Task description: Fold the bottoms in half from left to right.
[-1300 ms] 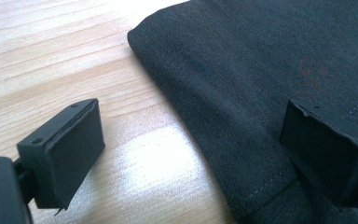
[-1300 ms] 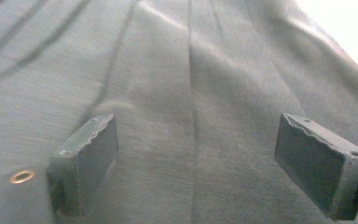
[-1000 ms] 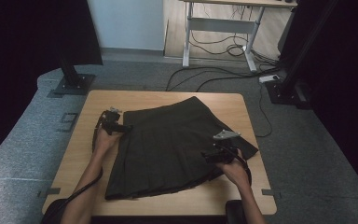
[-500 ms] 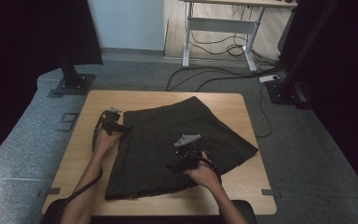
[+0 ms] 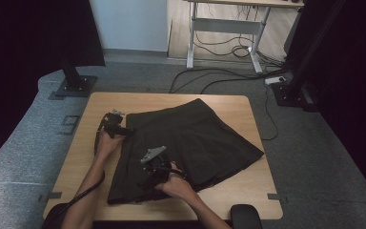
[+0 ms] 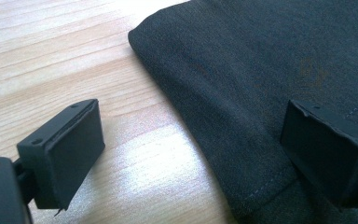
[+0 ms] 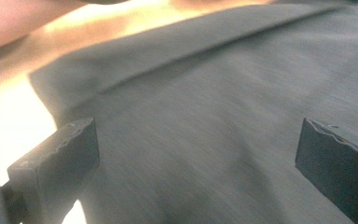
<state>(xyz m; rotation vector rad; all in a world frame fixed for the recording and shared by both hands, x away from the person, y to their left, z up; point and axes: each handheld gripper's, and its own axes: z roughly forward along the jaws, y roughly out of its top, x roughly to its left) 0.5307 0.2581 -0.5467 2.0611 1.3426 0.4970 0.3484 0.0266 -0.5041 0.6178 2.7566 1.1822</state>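
A black pleated skirt [image 5: 195, 138] lies spread flat on the wooden table [image 5: 100, 105]. My left gripper [image 5: 125, 130] rests at the skirt's far-left corner. In the left gripper view it [image 6: 196, 149] is open, one jaw over bare wood, the other over the cloth [image 6: 242, 70], with the stitched edge between them and nothing pinched. My right gripper [image 5: 147, 175] hovers over the skirt's near-left part. Its jaws [image 7: 198, 158] have just been opening and stand wide apart above blurred grey fabric [image 7: 223, 93], gripping nothing.
A dark rounded object [image 5: 246, 215] sits at the table's front edge on the right. Bare wood runs along the table's left side and front-right corner. Beyond the table are grey carpet, cables [image 5: 228, 78], black stand bases [image 5: 74, 86] and a desk frame [image 5: 224, 28].
The right hand has swept left across the skirt, from its right hem to its near-left part. The left hand and the skirt have stayed where they were.
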